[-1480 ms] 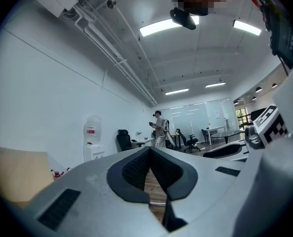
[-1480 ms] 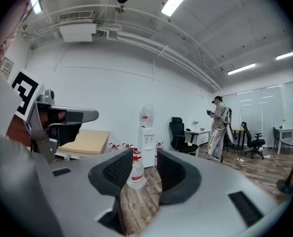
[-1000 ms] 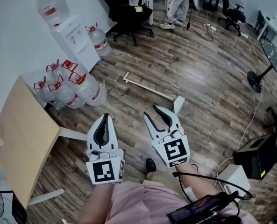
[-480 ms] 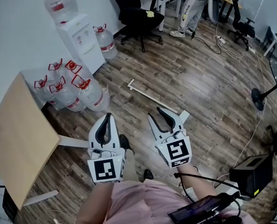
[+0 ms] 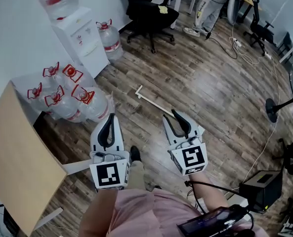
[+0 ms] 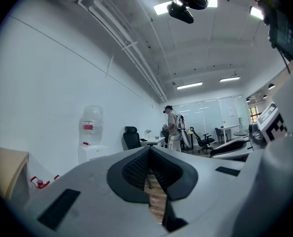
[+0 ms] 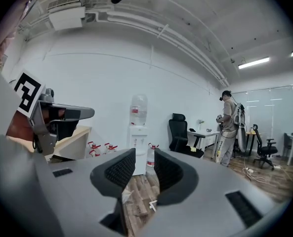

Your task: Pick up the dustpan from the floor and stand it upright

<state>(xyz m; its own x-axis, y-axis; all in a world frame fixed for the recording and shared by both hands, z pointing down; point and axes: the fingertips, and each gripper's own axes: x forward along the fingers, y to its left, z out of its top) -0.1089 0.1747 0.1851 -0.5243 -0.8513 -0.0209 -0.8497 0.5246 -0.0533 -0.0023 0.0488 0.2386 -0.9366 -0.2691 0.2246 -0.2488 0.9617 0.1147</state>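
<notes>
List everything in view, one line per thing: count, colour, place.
dustpan: one, white, lying flat on the floor, one end running behind the right gripper
water dispenser: one, white, against the wall, bottle on top
water bottles: about five, clear with red caps, clustered on the floor by the table; one more beside the dispenser
table: one, light wood, left
office chairs: two, black, far side
standing person: one, light clothes, far side
black box: one, on the floor, right
left gripper: white, jaws shut, empty
right gripper: white, jaws open, empty
</notes>
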